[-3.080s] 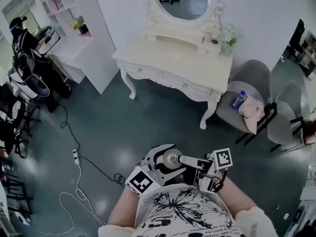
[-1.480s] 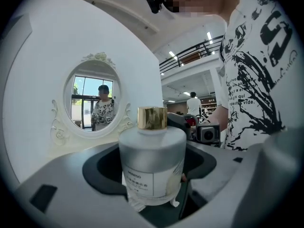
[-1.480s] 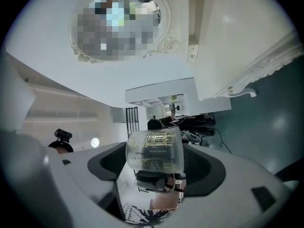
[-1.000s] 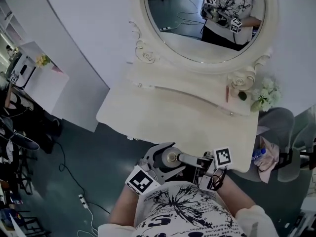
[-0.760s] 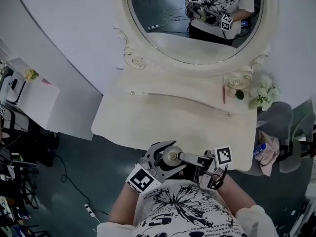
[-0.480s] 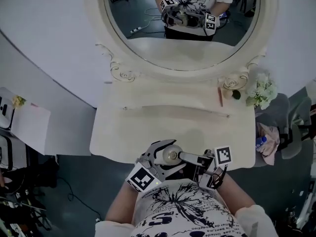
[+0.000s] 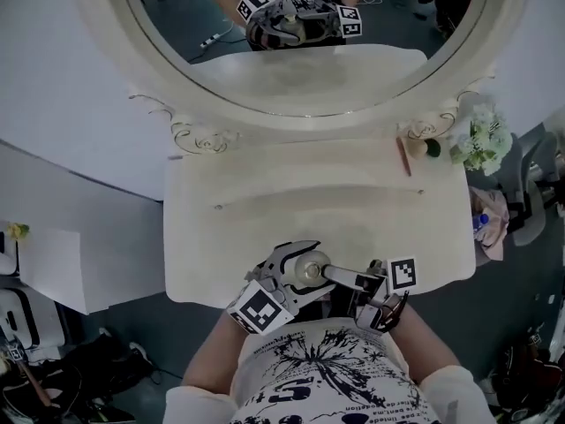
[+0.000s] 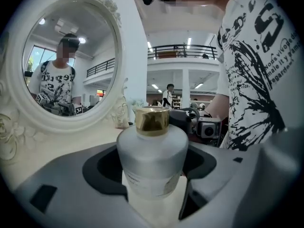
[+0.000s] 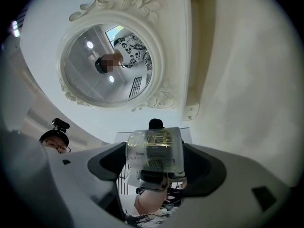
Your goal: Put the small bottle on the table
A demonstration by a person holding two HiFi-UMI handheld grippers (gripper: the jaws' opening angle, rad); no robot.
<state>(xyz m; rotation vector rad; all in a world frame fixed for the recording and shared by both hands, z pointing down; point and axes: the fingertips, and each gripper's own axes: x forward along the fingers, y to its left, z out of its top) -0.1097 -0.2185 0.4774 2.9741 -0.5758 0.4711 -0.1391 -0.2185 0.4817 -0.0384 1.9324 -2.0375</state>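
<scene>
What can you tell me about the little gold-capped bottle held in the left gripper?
The small bottle is squat and round-shouldered, of frosted whitish material, with a shiny gold cap and a pale label low down, print unreadable. It stands upright, its lower body clamped between the left gripper's grey fingers, over the front of the cream dressing table; whether its base touches the top cannot be seen.

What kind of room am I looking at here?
Probably a staged dressing corner inside a large hall: an ornate white dressing table with an oval mirror, flowers beside it, and a railed upper gallery in the background.
</scene>
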